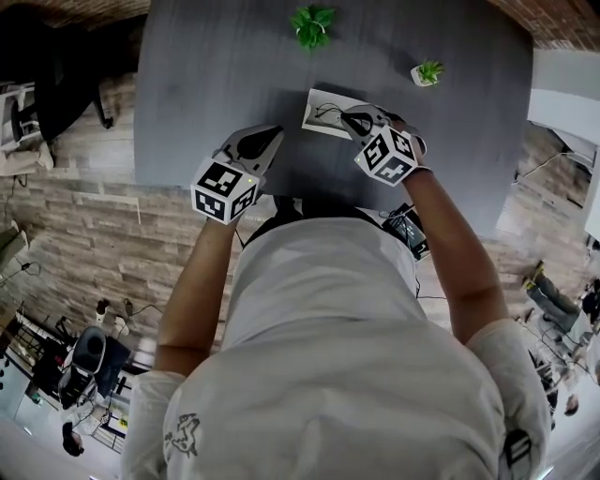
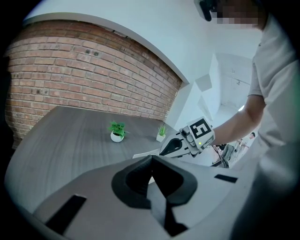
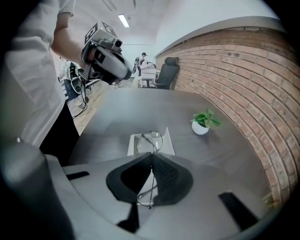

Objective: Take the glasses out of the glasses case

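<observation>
A white glasses case (image 1: 323,117) lies open on the dark grey table (image 1: 216,75). My right gripper (image 1: 349,119) hangs over its right end, shut on the thin wire-framed glasses (image 3: 151,141). In the right gripper view the frame runs between the closed jaws, and one round lens sticks out just above the case (image 3: 135,144). My left gripper (image 1: 274,131) sits to the left of the case, near the table's front edge. Its jaws (image 2: 151,158) are shut with nothing between them. From the left gripper view I see the right gripper (image 2: 180,146) over the case's white edge (image 2: 143,153).
Two small potted plants stand farther back on the table: one at centre (image 1: 312,25) and one at right (image 1: 427,73). A brick wall (image 3: 243,70) runs behind the table. Office chairs and cables stand on the floor around it.
</observation>
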Tool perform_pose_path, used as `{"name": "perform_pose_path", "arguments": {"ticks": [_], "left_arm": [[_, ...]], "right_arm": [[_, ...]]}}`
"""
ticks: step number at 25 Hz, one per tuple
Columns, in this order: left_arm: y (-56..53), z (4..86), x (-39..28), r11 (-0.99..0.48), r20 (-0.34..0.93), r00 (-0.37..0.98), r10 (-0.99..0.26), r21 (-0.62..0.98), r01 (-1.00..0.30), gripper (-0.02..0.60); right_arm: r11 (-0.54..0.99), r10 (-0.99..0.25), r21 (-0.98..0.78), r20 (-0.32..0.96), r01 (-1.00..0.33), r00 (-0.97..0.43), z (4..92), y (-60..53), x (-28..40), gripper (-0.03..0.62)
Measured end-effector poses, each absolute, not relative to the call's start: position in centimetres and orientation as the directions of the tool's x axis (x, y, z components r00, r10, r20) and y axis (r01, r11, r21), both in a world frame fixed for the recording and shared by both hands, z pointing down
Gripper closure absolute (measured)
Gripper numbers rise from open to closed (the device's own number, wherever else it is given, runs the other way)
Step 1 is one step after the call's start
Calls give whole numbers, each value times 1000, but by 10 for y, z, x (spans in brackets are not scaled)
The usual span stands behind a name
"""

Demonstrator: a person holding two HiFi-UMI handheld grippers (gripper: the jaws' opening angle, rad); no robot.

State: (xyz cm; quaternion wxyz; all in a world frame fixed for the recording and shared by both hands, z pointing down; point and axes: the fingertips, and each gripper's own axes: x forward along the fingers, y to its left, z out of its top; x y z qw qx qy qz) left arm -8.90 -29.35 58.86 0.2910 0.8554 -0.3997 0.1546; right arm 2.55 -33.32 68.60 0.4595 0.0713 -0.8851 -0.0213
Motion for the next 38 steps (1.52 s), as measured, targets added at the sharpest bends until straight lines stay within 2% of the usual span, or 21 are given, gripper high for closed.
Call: {"name": "perform_pose_path", "arguments": {"ticks": [19, 38], "left_arm": [[-239, 515, -99, -607, 383, 673, -633, 293, -738, 571], [-163, 430, -107, -713, 247, 741, -625, 206, -670, 571]], "right_arm": [[934, -339, 149, 662, -326, -668, 574, -292, 12, 582], [808, -586, 200, 366, -554, -723, 444, -204, 5, 582]]}}
